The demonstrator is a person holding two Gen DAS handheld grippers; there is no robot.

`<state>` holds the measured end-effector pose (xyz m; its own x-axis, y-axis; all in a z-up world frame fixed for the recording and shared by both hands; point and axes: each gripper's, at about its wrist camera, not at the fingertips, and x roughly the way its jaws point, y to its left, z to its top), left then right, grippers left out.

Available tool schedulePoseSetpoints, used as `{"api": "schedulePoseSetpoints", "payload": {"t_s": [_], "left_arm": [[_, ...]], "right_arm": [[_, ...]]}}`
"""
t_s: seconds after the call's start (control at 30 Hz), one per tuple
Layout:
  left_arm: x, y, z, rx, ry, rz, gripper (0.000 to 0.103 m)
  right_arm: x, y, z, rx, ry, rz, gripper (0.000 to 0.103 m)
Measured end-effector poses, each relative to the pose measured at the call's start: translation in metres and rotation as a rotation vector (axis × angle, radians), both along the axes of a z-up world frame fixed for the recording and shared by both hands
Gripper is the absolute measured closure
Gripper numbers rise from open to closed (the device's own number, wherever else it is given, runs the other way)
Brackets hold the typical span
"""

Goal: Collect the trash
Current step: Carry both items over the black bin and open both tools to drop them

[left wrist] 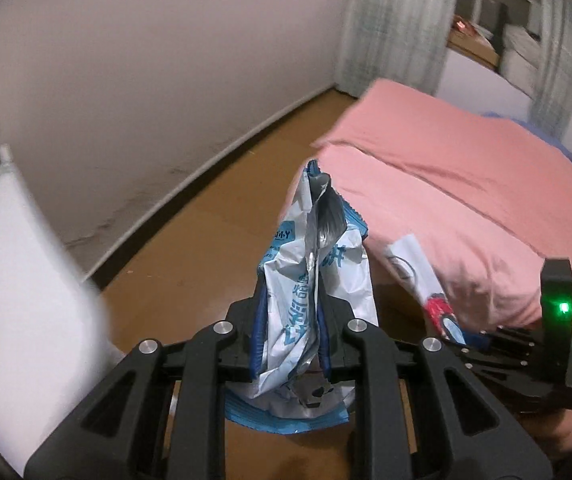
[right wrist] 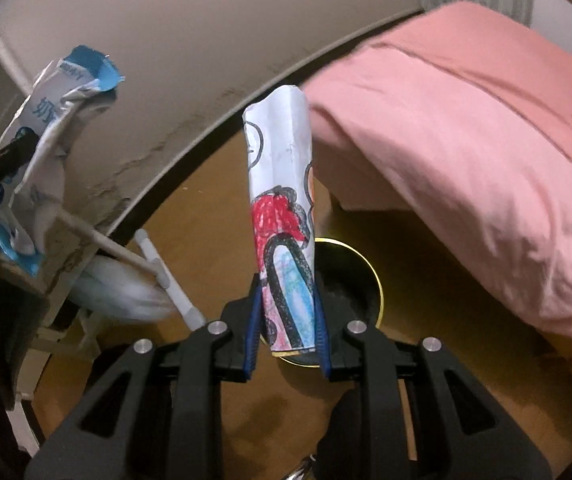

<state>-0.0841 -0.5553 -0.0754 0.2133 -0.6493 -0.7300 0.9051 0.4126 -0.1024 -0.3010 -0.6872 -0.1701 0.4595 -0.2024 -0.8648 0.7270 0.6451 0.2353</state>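
A: Trash first; where is it?

B: Crumpled blue-and-white snack wrapper (left wrist: 310, 300) is pinched between the blue pads of the left gripper (left wrist: 290, 336), standing up from them over the brown floor (left wrist: 189, 248); folded paper drawing (right wrist: 281, 216) with red and blue crayon is pinched in the right gripper (right wrist: 288, 320), jaws pressed narrow on it.

A: Any container?

B: Round black bin with a gold rim (right wrist: 370, 272) on the floor, right behind and below the drawing, beside the pink-covered bed (right wrist: 466, 152); inside looks dark, contents cannot be told.

A: View differences?

B: Only the right wrist view shows the bin, plus a white rack (right wrist: 97, 236) at left with a pale bag under it; wrapper and left gripper appear there at far left. Left wrist view shows the right gripper at its right edge with a green light (left wrist: 563, 307), the curtain (left wrist: 398, 24) and a window; the bin is out of sight.
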Motion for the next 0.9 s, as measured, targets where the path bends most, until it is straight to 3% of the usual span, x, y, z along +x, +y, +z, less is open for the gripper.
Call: {"api": "schedulePoseSetpoints", "payload": {"t_s": [0.33,0.57,0.9], "left_arm": [[-0.020,-0.065,-0.100,0.161,0.071,-0.070,0.083],[-0.021,-0.071,-0.123,0.197,0.080,-0.073,0.083],[-0.023,-0.074,-0.139,0.224,0.097,-0.086,0.083]], "right_arm": [[-0.010,-0.023,-0.086,0.145,0.108,-0.038,0.080],[-0.007,-0.029,-0.101,0.171,0.121,-0.035,0.080],[-0.004,-0.034,-0.099,0.187,0.113,-0.034,0.080]]}}
